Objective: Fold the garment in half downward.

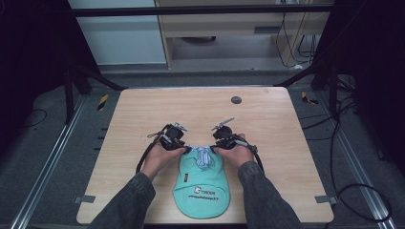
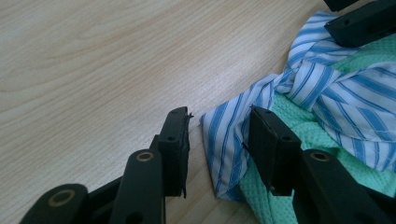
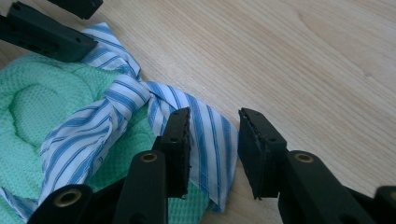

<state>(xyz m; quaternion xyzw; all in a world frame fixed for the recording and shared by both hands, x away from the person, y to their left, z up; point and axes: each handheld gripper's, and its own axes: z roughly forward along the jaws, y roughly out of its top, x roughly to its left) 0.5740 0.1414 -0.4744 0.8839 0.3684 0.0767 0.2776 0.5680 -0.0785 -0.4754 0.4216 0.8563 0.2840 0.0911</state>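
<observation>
The light wooden desk (image 1: 143, 119) carries a mint-green mesh bib (image 1: 200, 188) lying flat near its front edge, between the person's two forearms. The bib bears a small printed logo on its lower part, and its rounded end points toward the person. At the bib's far end sits a blue-and-white striped strap (image 1: 203, 157), tied into a knot at the neck, with its two loose ends spreading out to either side over the green mesh and onto the bare wood. A small dark round mark (image 1: 236, 100) lies on the desk well beyond the bib.

The left tool (image 1: 184, 149) is at the knot's left side. In the left gripper view its jaws stand spread, a clear gap between them: the left strap end (image 2: 226, 149) lies flat on the desk in that gap, close to one jaw and apart from the other, and neither pad presses on it. The green mesh shows just under that jaw.

The right tool (image 1: 216, 148) is at the knot's right side, facing the left one across the knot. In the right gripper view its jaws are likewise spread. The right strap end (image 3: 210, 154) lies on the wood, part of it under one jaw and its edge reaching into the gap; the other jaw stands over bare desk, apart from the cloth. Nothing is pinched.

In each gripper view the other tool's black jaws show at the top edge, just beyond the knot (image 3: 128, 95).
</observation>
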